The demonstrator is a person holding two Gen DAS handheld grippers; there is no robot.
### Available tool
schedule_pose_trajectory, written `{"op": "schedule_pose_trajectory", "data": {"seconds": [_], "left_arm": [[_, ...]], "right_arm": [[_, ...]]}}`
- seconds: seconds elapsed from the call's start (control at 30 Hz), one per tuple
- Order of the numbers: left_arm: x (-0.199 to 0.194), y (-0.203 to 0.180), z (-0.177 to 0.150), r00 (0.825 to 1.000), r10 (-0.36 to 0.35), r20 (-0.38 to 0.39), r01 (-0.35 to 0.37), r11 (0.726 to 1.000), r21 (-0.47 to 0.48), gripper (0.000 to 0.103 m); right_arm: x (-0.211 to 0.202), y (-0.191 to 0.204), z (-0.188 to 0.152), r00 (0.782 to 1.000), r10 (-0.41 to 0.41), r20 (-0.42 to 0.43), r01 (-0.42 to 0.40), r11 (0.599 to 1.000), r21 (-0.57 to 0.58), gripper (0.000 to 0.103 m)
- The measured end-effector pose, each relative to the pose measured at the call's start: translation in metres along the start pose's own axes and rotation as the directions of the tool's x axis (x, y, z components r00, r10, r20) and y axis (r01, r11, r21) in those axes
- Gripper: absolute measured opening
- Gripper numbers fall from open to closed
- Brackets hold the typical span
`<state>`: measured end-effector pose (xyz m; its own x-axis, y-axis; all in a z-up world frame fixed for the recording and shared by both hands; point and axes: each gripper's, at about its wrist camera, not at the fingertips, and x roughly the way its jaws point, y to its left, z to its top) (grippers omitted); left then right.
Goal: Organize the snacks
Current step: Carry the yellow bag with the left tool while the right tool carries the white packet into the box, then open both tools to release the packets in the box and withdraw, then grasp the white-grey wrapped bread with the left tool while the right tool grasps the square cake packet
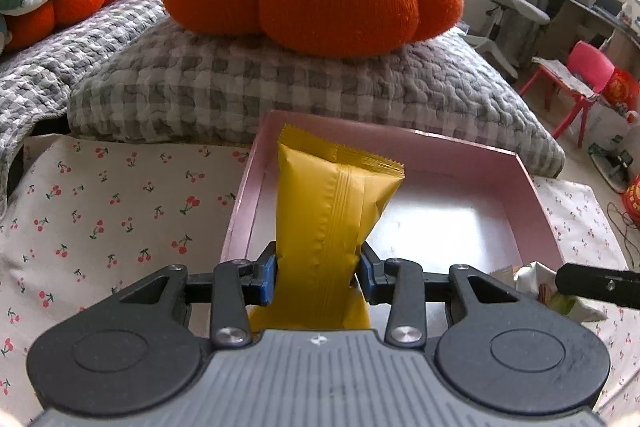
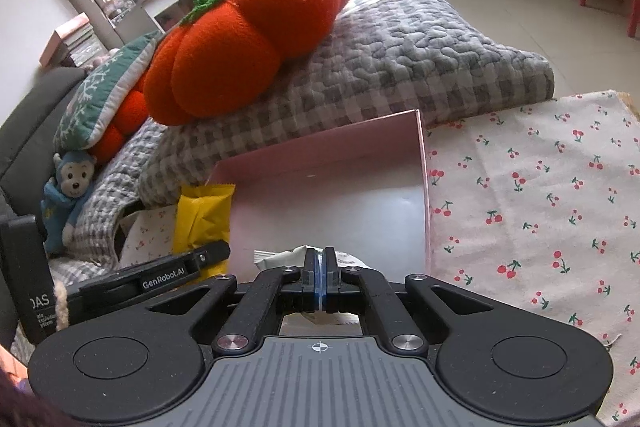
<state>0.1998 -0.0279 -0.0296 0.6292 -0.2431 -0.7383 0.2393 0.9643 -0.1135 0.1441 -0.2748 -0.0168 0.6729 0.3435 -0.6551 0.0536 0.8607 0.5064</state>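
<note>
**Two snack packets held over the pink box**

Left wrist view: the left gripper (image 1: 316,279) has its fingers (image 1: 267,277) clamped on a yellow snack packet (image 1: 334,203), pinched near its lower end so the sealed top stands up at frame centre. The packet hangs over the near left corner of the pink box (image 1: 538,195), likely for dropping in. The box floor to the right looks bare; its walls are low, the left wall close to the packet.

Right wrist view: the right gripper (image 2: 319,277) has its fingers nearly together on a thin white wrapper (image 2: 280,258), low centre, above the box's near edge. The cherry-print cloth (image 2: 540,203) covers the surface at right with open room; a grey checked cushion (image 2: 420,55) crowds the far wall.
</note>
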Motion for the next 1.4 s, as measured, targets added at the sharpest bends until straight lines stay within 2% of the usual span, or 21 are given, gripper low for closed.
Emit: {"op": "schedule_pose_trajectory", "data": {"seconds": [0.1,0.23,0.37,0.43,0.5,0.63,0.7,0.8,0.93,1.0,1.23,1.4], "left_arm": [[-0.003,-0.004,-0.003,1.000,0.016,0.010,-0.016,0.999,0.030,0.055],[-0.009,-0.007,-0.006,1.000,0.023,0.004,-0.023,0.999,0.040,0.065],[-0.016,-0.002,-0.007,1.000,0.028,-0.006,-0.028,0.998,0.047,0.068],[-0.023,0.000,-0.008,1.000,0.027,-0.006,-0.027,0.999,0.045,0.071],[-0.031,0.002,-0.010,1.000,0.026,-0.005,-0.026,0.999,0.042,0.073],[-0.044,0.002,-0.015,0.999,0.030,-0.018,-0.029,0.999,0.045,0.075],[-0.049,0.002,-0.018,0.999,0.031,-0.023,-0.030,0.999,0.045,0.078],[-0.060,0.002,-0.024,0.999,0.026,-0.031,-0.024,0.999,0.041,0.081],[-0.071,0.003,-0.033,0.999,0.010,-0.042,-0.009,0.999,0.041,0.088],[-0.077,0.001,-0.037,0.999,0.008,-0.053,-0.005,0.999,0.047,0.091],[-0.094,0.000,-0.052,0.997,-0.009,-0.078,0.012,0.999,0.048,0.100],[-0.101,0.005,-0.068,0.997,-0.012,-0.075,0.017,0.998,0.065,0.103]], "right_arm": [[-0.002,-0.003,0.001,1.000,0.001,-0.002,-0.001,1.000,0.030,0.011],[-0.004,-0.002,0.000,1.000,-0.010,-0.008,0.011,0.999,0.035,0.024],[-0.008,0.003,-0.003,0.999,-0.027,-0.021,0.027,0.999,0.020,0.032],[-0.012,0.006,-0.005,0.999,-0.031,-0.025,0.031,0.999,0.013,0.039],[-0.017,0.009,-0.007,0.999,-0.032,-0.023,0.032,0.999,0.014,0.051],[-0.028,0.014,-0.010,0.999,-0.036,-0.015,0.037,0.999,0.013,0.059],[-0.034,0.017,-0.012,0.999,-0.044,-0.016,0.044,0.999,0.009,0.068],[-0.045,0.024,-0.015,0.999,-0.052,-0.009,0.052,0.998,-0.019,0.074],[-0.058,0.032,-0.021,0.998,-0.065,-0.011,0.065,0.997,-0.047,0.077],[-0.063,0.035,-0.026,0.997,-0.073,-0.012,0.072,0.996,-0.053,0.086],[-0.077,0.043,-0.045,0.996,-0.084,-0.012,0.082,0.993,-0.086,0.091],[-0.082,0.045,-0.061,0.995,-0.102,0.003,0.102,0.986,-0.131,0.095]]}}
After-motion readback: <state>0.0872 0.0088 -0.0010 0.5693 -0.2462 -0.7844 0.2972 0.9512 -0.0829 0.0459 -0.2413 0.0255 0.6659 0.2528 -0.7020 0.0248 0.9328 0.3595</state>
